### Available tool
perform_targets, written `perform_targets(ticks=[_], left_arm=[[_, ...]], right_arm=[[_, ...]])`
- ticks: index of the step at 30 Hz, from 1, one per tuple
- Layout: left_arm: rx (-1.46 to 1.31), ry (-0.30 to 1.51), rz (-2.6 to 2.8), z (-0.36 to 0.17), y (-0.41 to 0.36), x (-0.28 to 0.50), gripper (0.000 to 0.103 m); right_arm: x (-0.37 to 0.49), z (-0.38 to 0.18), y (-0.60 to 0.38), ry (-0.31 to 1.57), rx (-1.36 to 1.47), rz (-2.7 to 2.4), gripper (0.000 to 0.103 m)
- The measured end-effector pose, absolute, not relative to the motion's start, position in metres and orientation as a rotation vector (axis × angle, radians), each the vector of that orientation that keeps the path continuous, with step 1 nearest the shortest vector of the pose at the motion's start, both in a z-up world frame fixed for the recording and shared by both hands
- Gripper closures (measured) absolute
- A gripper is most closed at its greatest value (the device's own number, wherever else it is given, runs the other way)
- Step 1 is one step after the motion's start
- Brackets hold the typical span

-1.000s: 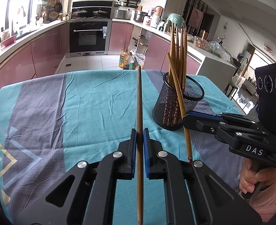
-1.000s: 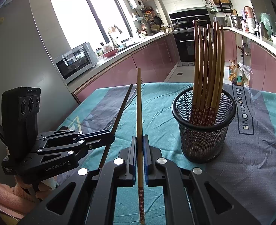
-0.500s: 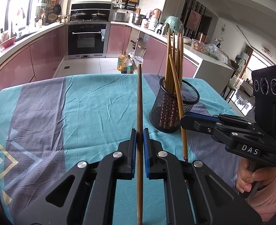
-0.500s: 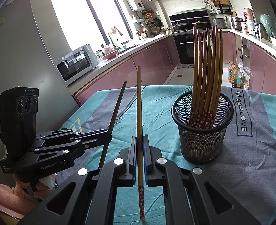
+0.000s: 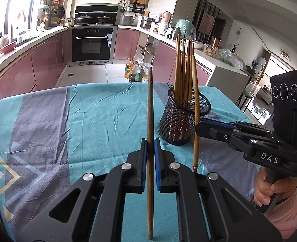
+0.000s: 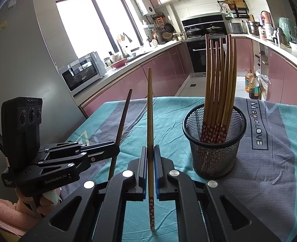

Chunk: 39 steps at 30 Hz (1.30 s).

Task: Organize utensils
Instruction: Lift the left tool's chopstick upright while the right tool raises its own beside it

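My left gripper (image 5: 150, 141) is shut on a plain brown chopstick (image 5: 150, 109), held upright over the table. It also shows in the right wrist view (image 6: 116, 149) with that chopstick (image 6: 123, 119). My right gripper (image 6: 150, 149) is shut on a chopstick with a red flowered end (image 6: 150, 113); in the left wrist view this gripper (image 5: 198, 126) holds it (image 5: 195, 92) just in front of the black mesh cup (image 5: 182, 121). The cup (image 6: 215, 147) holds several matching chopsticks (image 6: 219, 84) standing upright.
The table carries a teal and grey cloth (image 5: 77, 121) with printed lettering (image 6: 257, 121) at the right. Pink kitchen cabinets, an oven (image 5: 92, 44) and oil bottles (image 5: 132, 70) on the floor lie beyond the far edge.
Both grippers have drawn back and risen slightly, each still holding its chopstick. The mesh cup looks a little farther away in both views.
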<state>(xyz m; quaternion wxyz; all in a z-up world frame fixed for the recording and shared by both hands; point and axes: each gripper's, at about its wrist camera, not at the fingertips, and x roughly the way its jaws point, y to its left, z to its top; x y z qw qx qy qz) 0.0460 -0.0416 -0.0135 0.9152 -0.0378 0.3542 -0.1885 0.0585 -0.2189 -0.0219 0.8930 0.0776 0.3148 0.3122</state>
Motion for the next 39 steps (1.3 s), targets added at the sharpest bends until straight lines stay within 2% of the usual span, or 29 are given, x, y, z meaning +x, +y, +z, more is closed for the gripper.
perform_targets(ticks=[39], left_arm=[[-0.082,0.705,-0.424,0.0,-0.046,0.043,0.095]], right_arm=[[0.053,-0.012,-0.225,0.612,0.17,0.627,0.098]])
